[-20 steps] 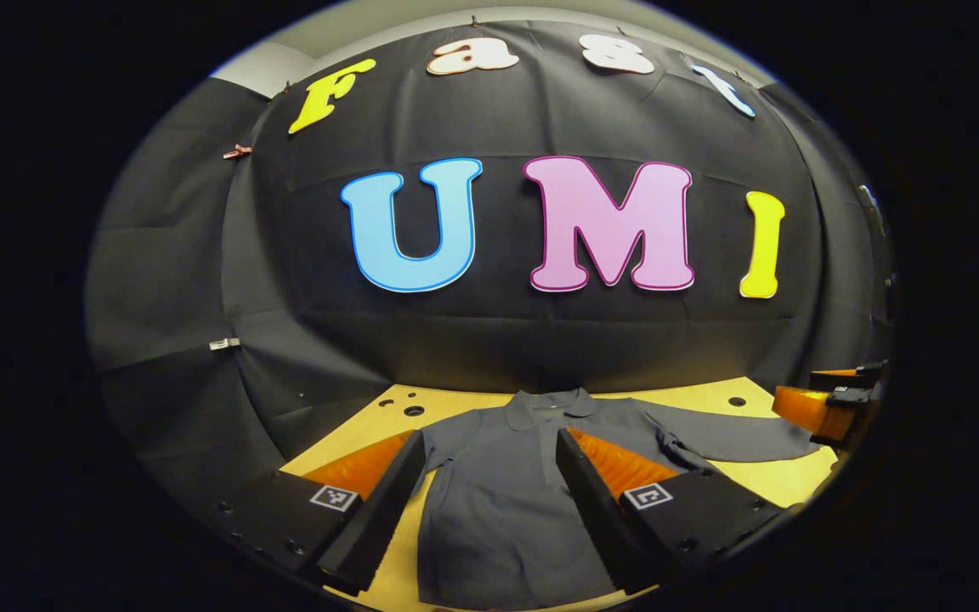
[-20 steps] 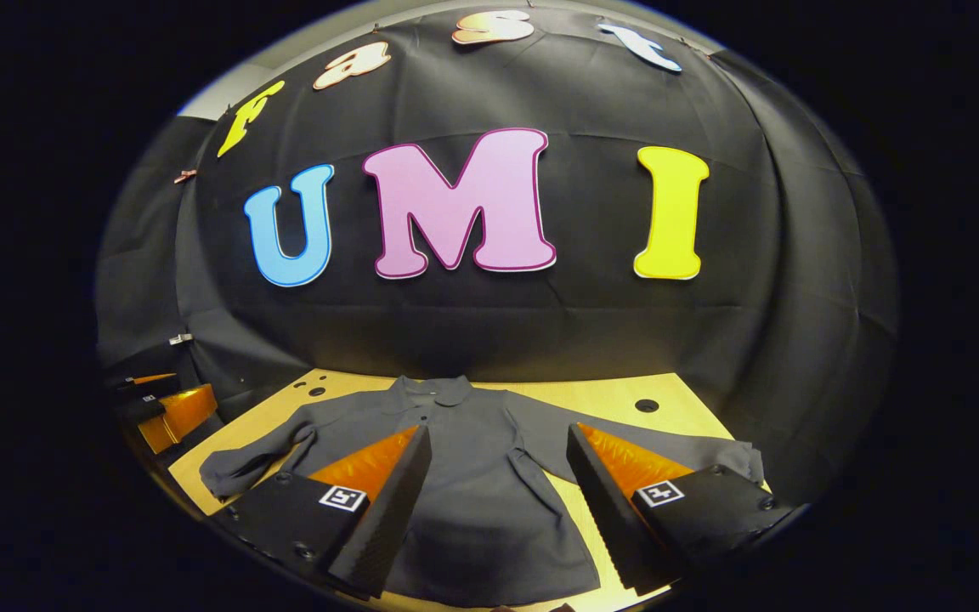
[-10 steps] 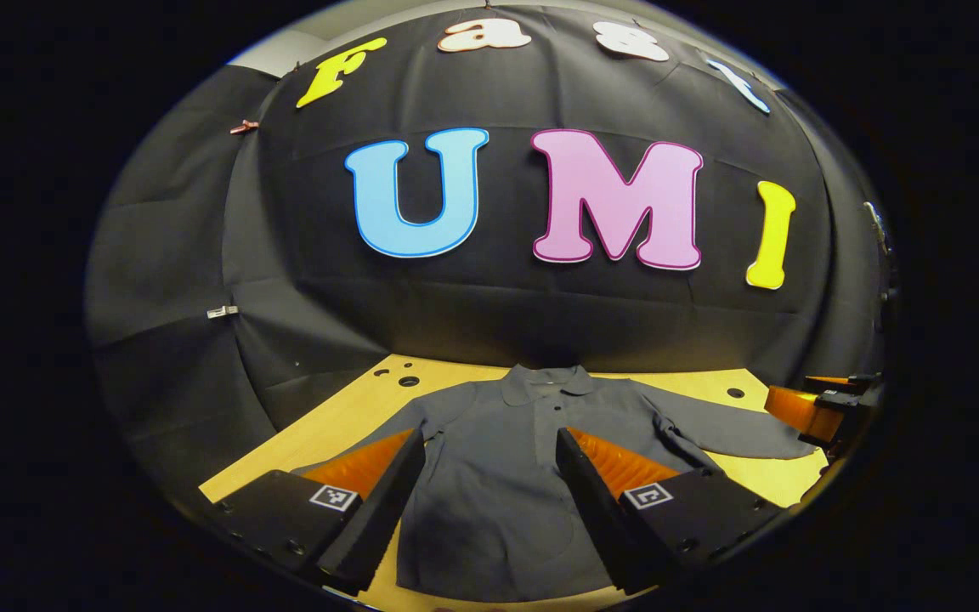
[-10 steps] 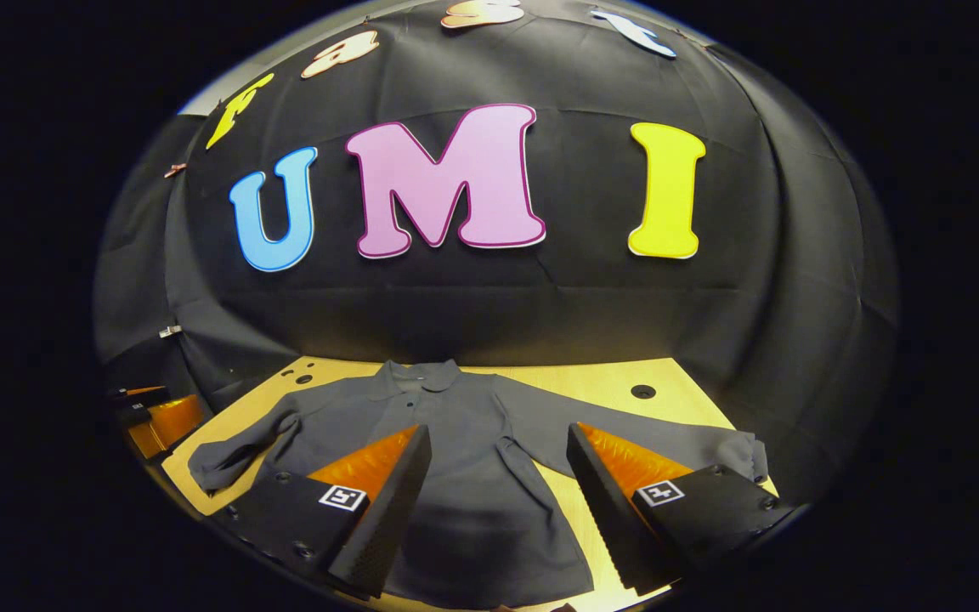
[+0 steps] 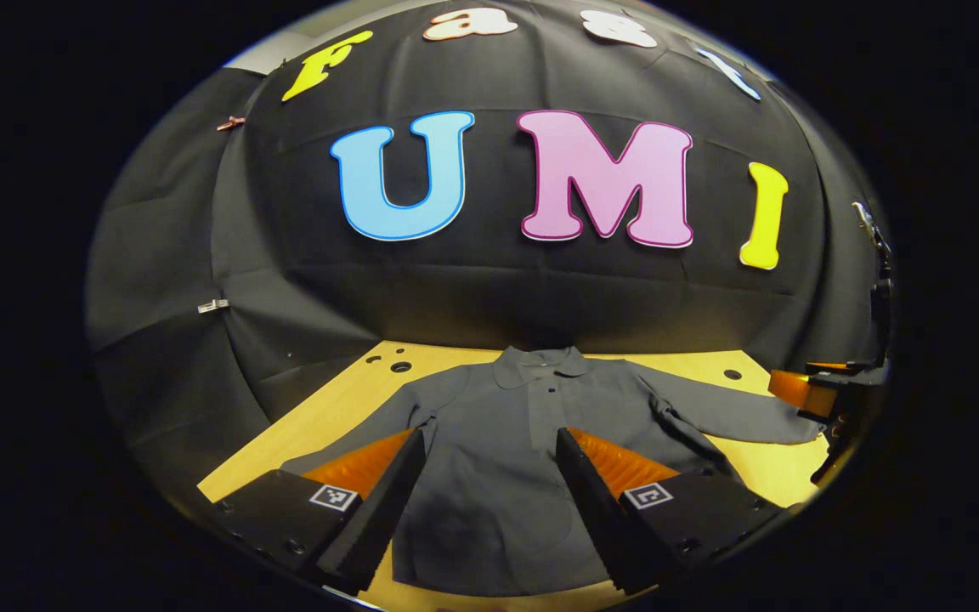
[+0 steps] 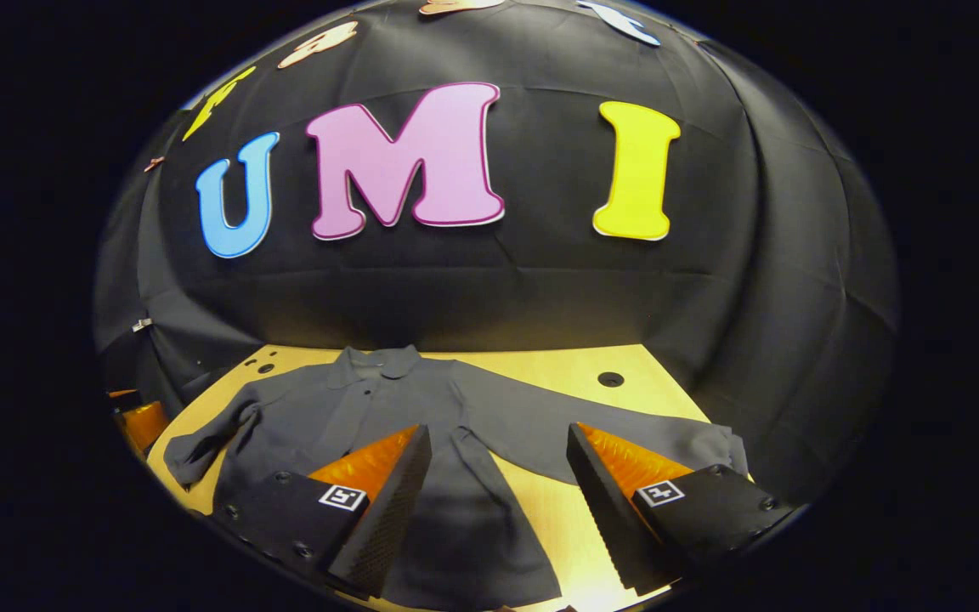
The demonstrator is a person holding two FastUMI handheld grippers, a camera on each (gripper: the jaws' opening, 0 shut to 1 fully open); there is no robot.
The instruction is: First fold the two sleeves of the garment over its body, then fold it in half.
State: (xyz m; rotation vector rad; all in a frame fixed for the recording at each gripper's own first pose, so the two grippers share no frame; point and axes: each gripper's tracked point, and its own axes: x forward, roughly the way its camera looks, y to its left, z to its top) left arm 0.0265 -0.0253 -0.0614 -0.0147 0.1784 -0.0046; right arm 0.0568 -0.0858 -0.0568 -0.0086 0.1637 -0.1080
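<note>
garment (image 5: 498,476) hem — cut off | left sleeve (image 5: 345,446) end — behind hand-held gripper (image 5: 489,501)

Black cloth wall (image 5: 489,289), wooden table (image 6: 540,365)

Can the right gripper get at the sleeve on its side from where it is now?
Probably yes. The right gripper is open above the garment, and that sleeve lies flat and uncovered on the table just ahead.
</note>
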